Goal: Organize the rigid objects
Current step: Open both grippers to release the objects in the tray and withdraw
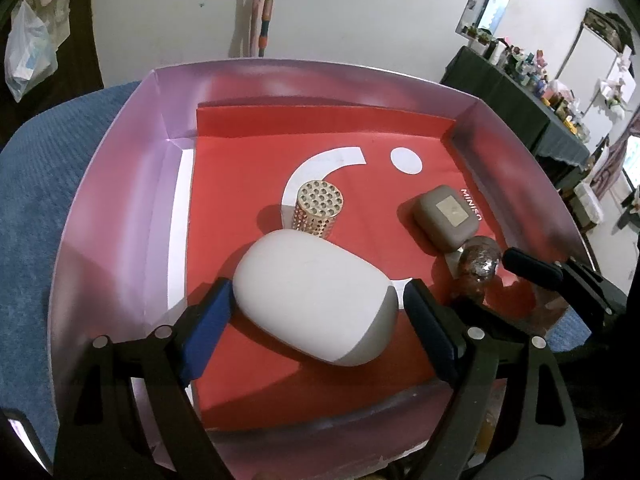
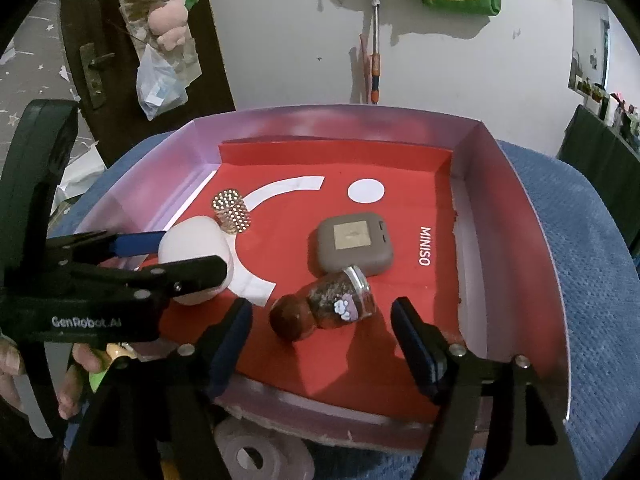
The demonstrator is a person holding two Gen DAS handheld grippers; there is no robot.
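Note:
A pink-walled tray [image 1: 120,200] [image 2: 540,240] with a red liner holds all the objects. My left gripper [image 1: 318,292] [image 2: 192,252] is shut on a white oval case [image 1: 312,300] [image 2: 192,236] that rests on the liner, one blue pad at each end. Just behind the case stands a gold perforated cylinder [image 1: 318,210] [image 2: 232,210]. A taupe square case [image 1: 446,216] [image 2: 352,246] lies flat to the right. In front of it a small glass jar [image 1: 478,266] [image 2: 320,308] with a brown stopper lies on its side, framed by my open right gripper [image 2: 322,312], which does not touch it.
The tray sits on a blue textured cloth [image 1: 40,200] [image 2: 592,260]. A hand [image 2: 72,392] holds the left gripper's handle. A tape roll [image 2: 256,452] lies below the tray's front wall. Behind are a white wall, a brown door and a cluttered dark table [image 1: 520,92].

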